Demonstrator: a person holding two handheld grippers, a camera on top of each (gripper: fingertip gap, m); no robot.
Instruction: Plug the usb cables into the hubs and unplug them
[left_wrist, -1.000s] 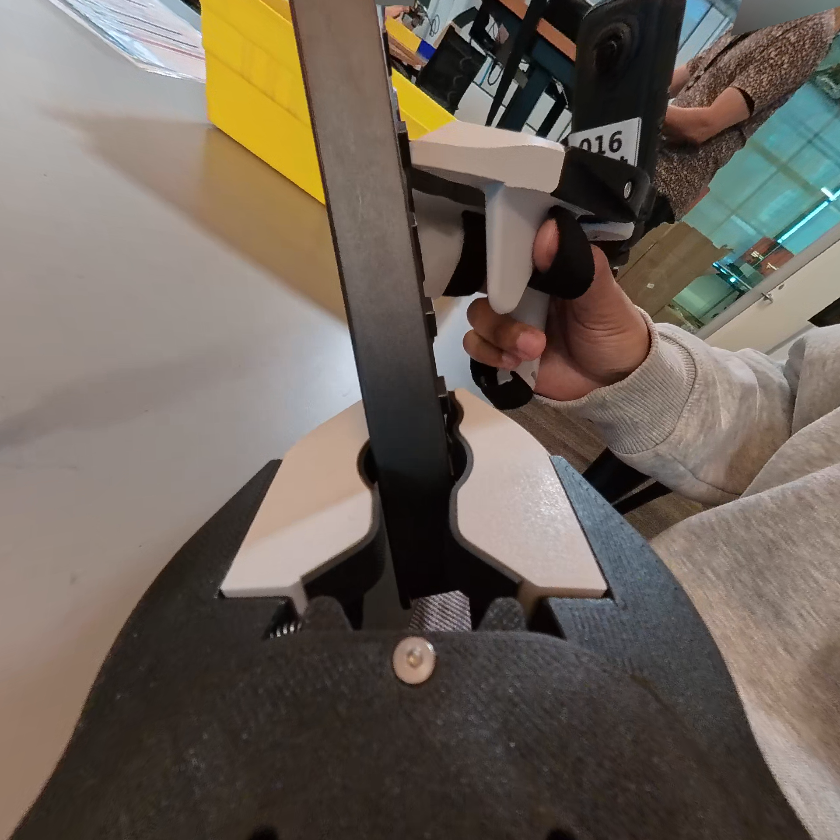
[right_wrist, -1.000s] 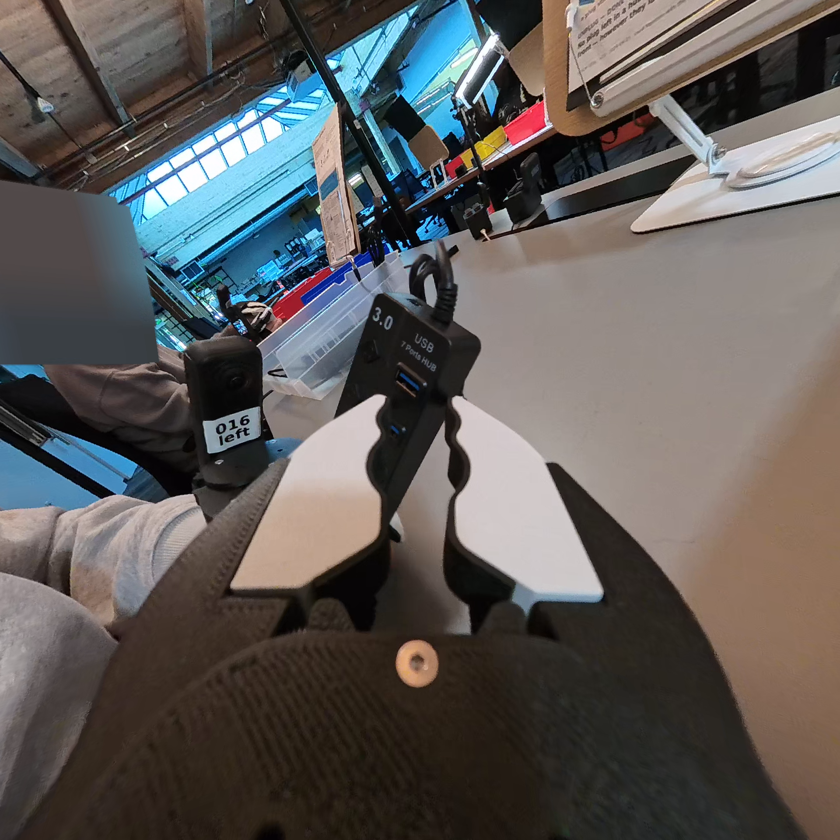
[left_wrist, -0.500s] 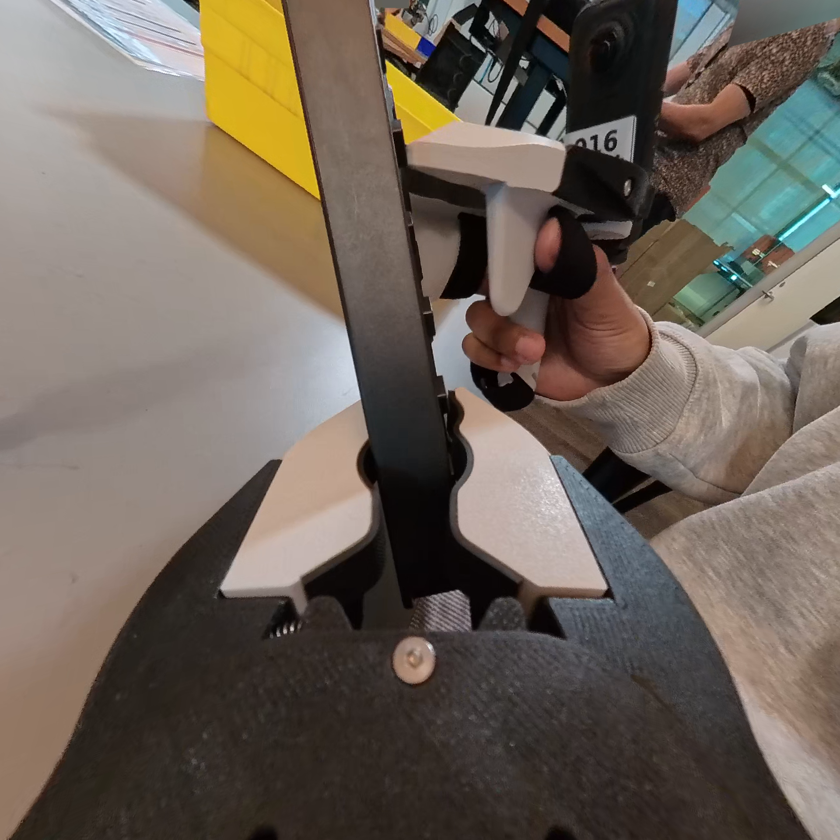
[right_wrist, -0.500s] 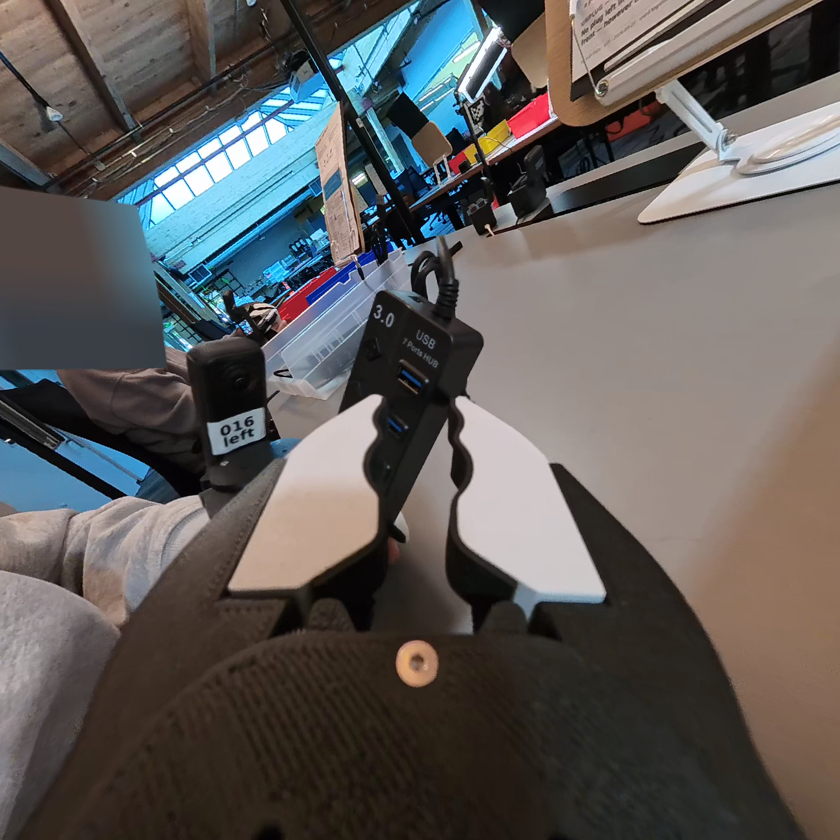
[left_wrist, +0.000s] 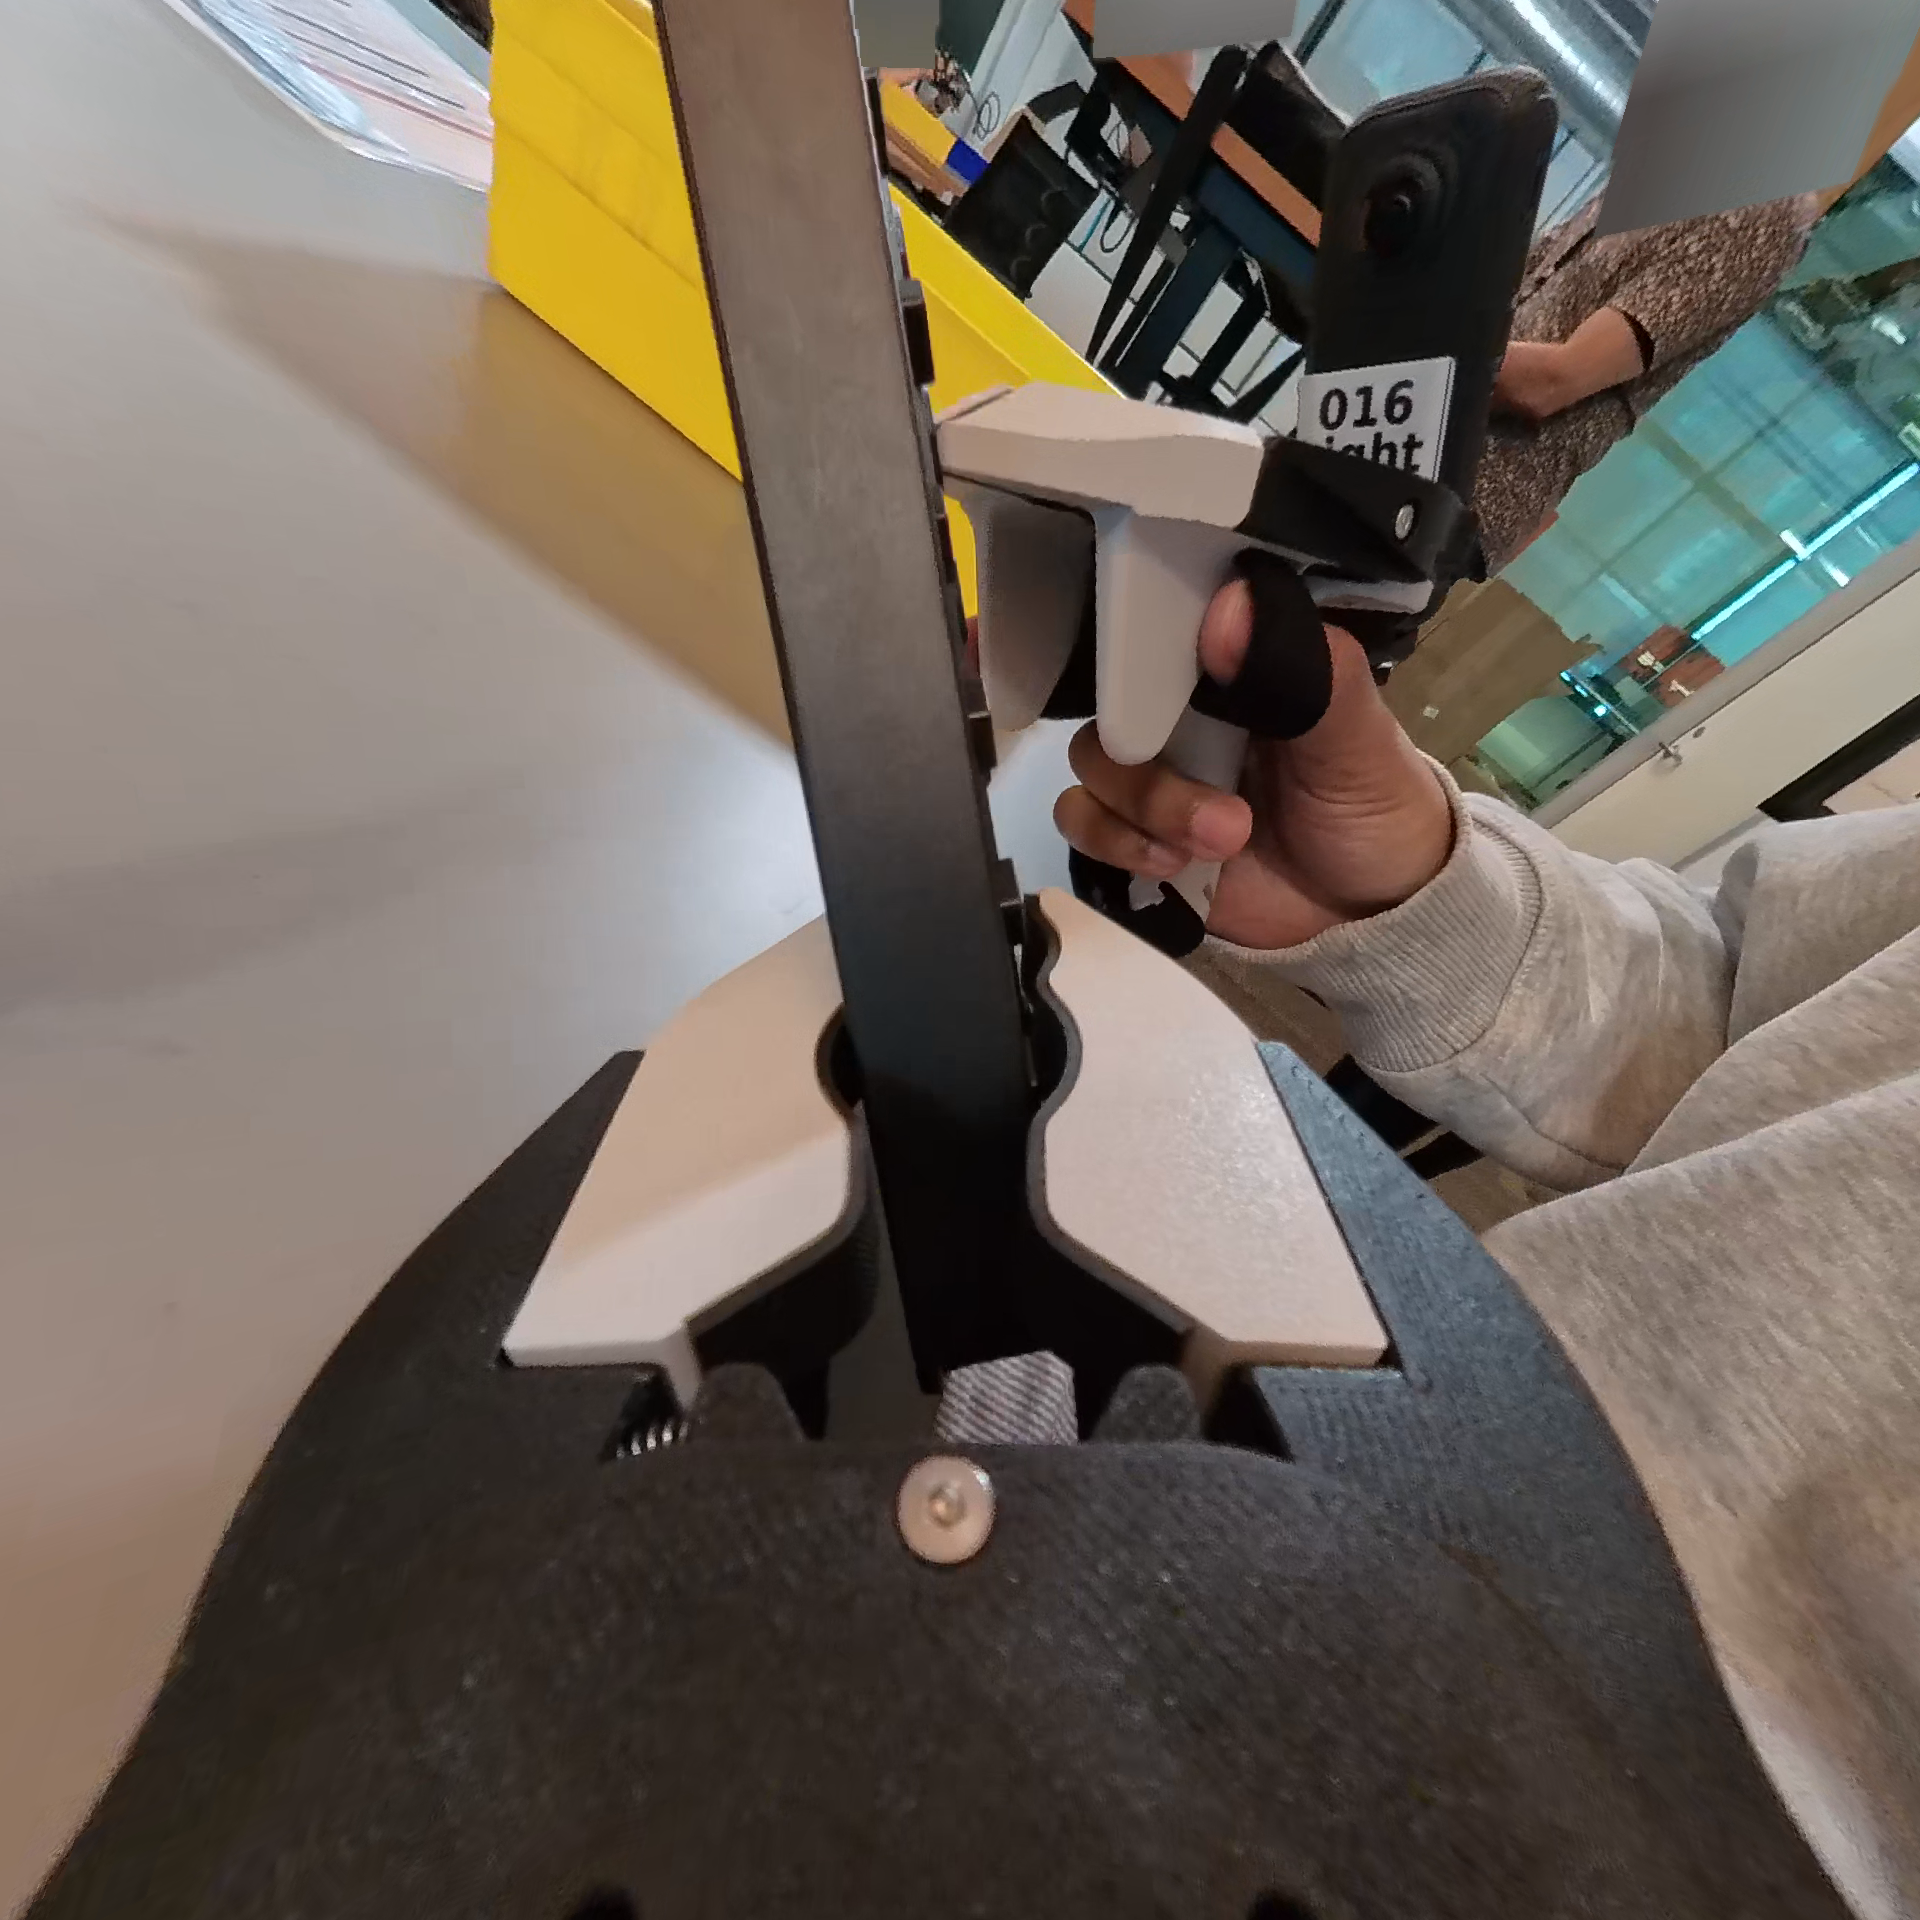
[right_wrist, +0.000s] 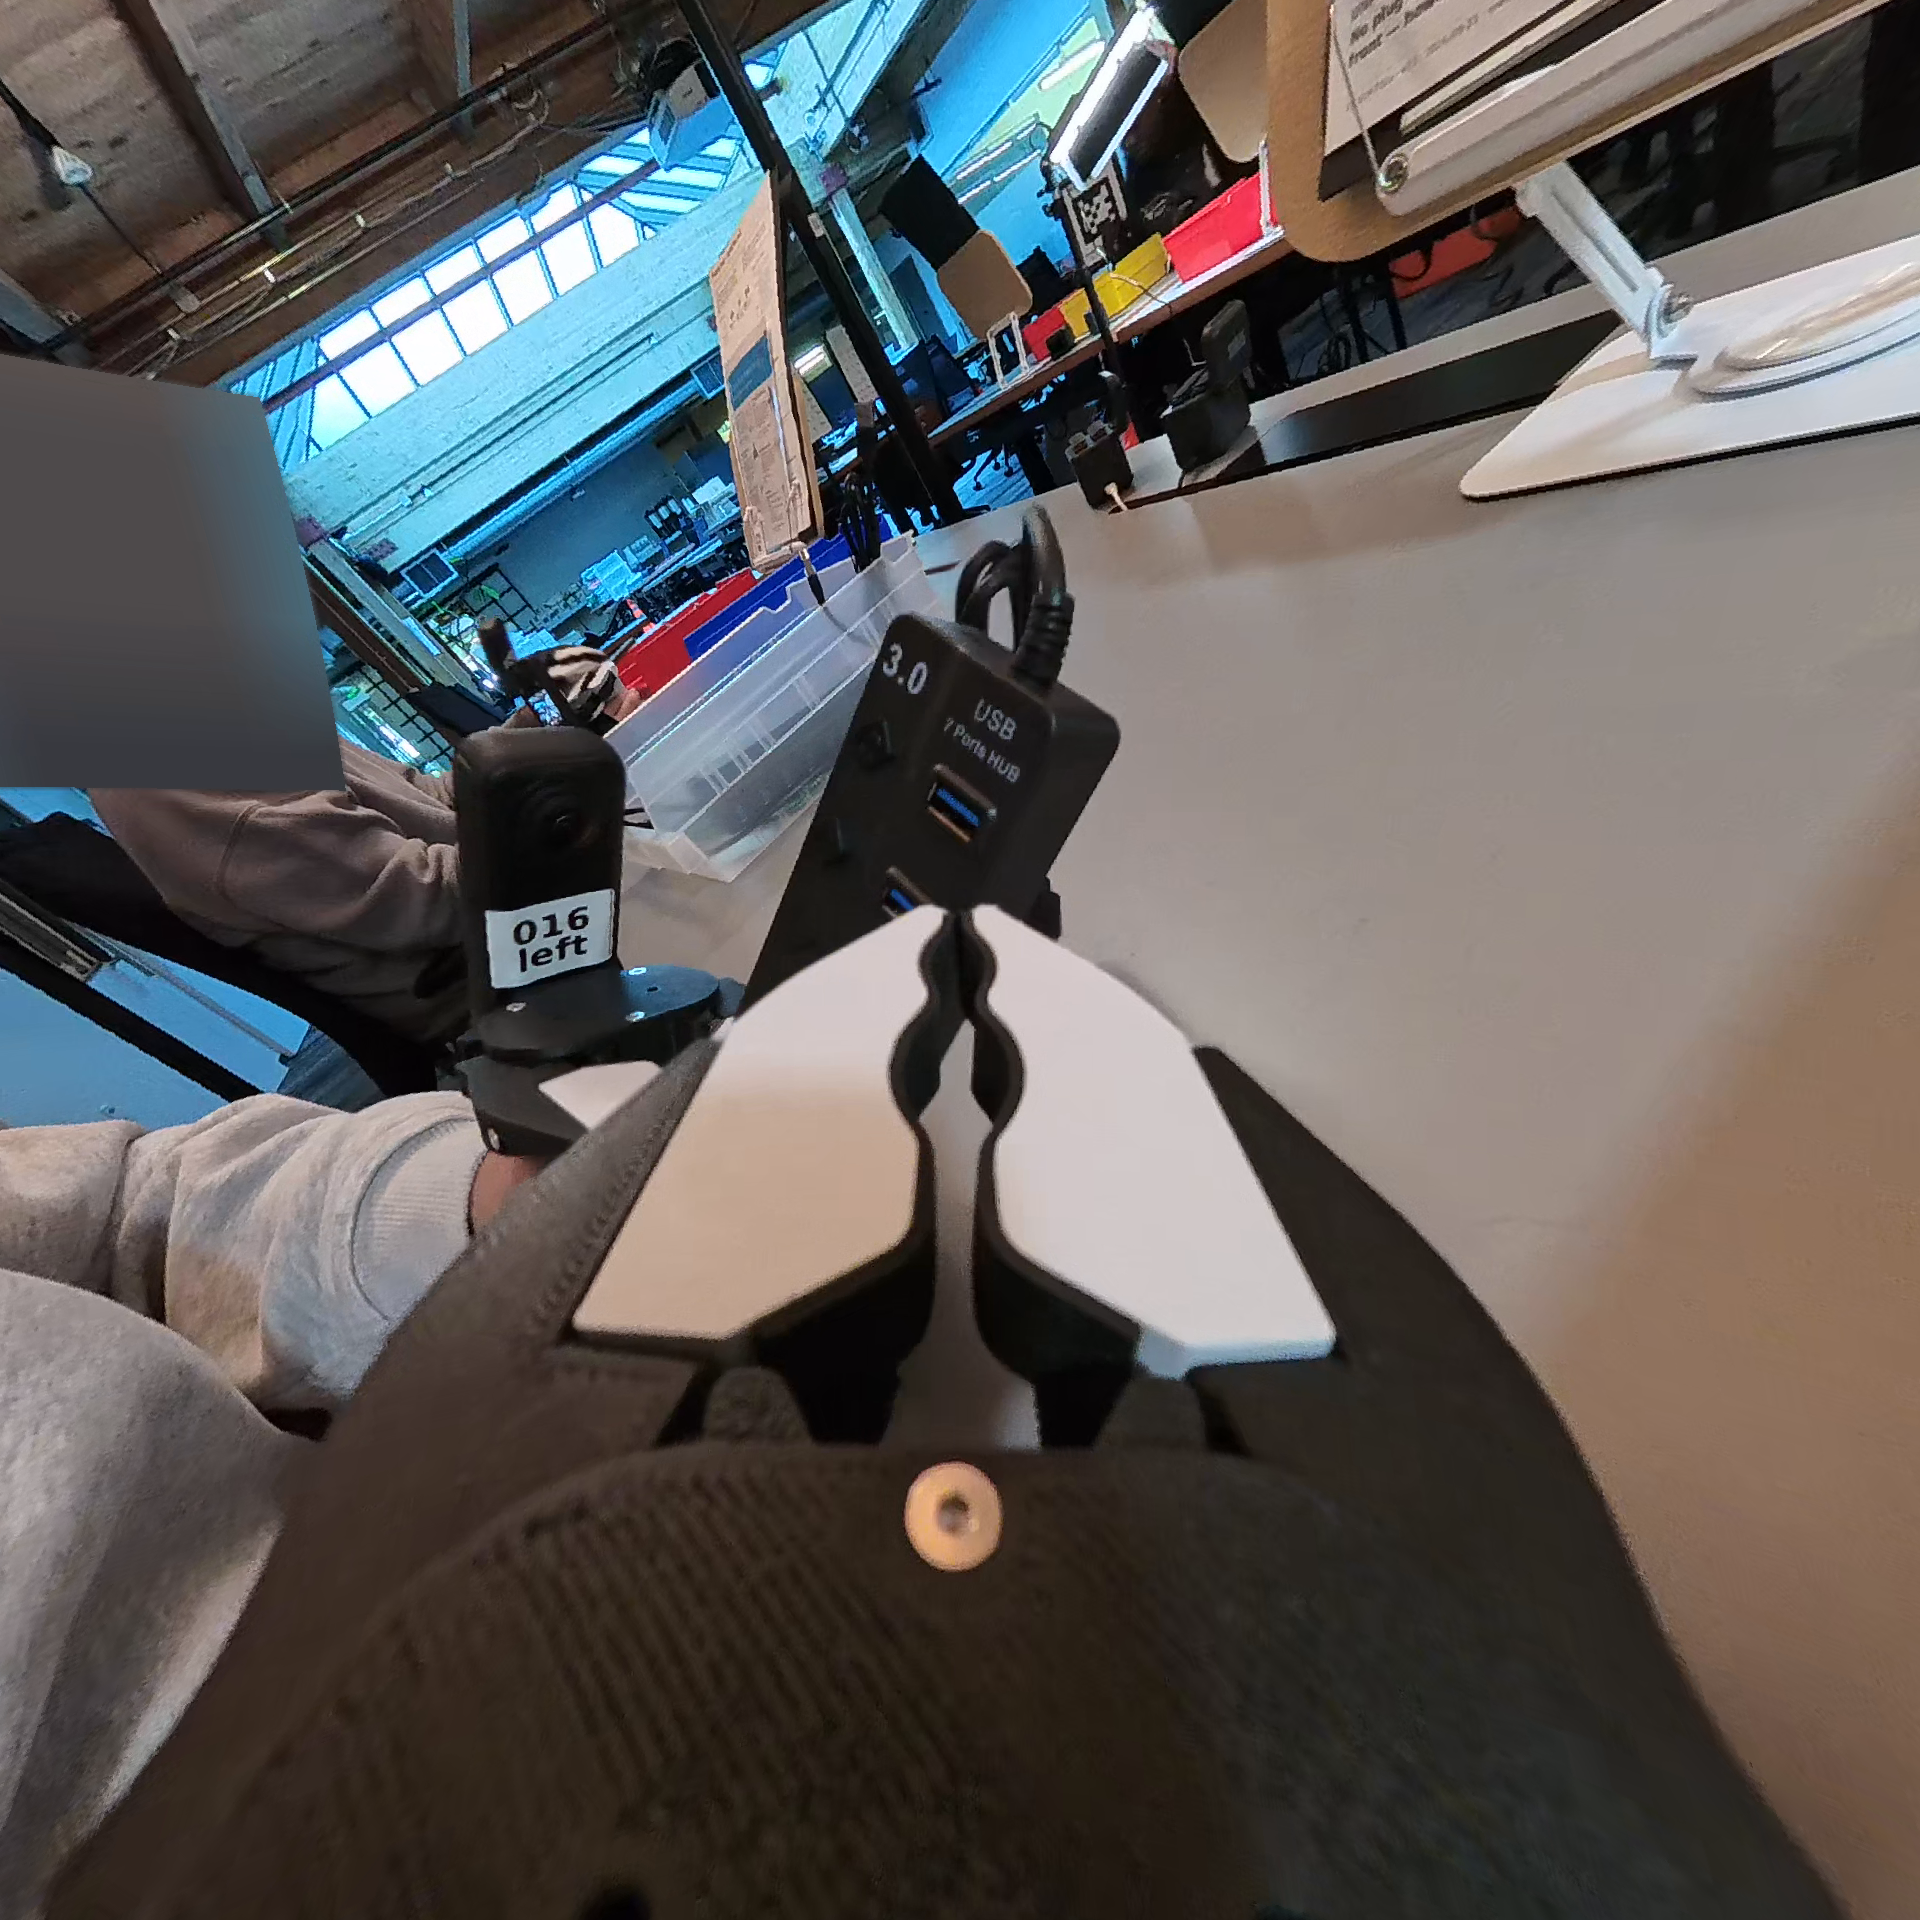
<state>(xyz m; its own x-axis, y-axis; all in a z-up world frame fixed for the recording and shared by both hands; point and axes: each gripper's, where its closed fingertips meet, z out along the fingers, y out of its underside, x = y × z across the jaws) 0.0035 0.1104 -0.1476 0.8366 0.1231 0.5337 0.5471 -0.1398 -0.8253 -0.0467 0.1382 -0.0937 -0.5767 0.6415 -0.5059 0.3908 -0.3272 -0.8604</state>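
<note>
A black multi-port USB hub (left_wrist: 831, 520) stands up between the fingers of my left gripper (left_wrist: 935, 935), which is shut on its lower end. In the right wrist view the hub (right_wrist: 966, 790) shows blue ports, and its own black cable (right_wrist: 1039, 603) leaves the top end. My right gripper (right_wrist: 956, 920) is shut, with its tips at the hub's port face. Nothing shows between its fingers. It also shows in the left wrist view (left_wrist: 971, 488), against the hub's side. No loose USB cable is in view.
The grey table (right_wrist: 1455, 831) carries a yellow bin (left_wrist: 592, 208) at the far left, a clear plastic tray (right_wrist: 769, 727) behind the hub and a white stand base (right_wrist: 1714, 395) at the back right. Another person's arm (left_wrist: 1579, 353) shows beyond the table. One gripper's finger ends stand about 8 cm off the other's.
My right gripper was open with the hub between its fingers. It has drawn back a little and closed. The left gripper keeps its hold on the hub.
</note>
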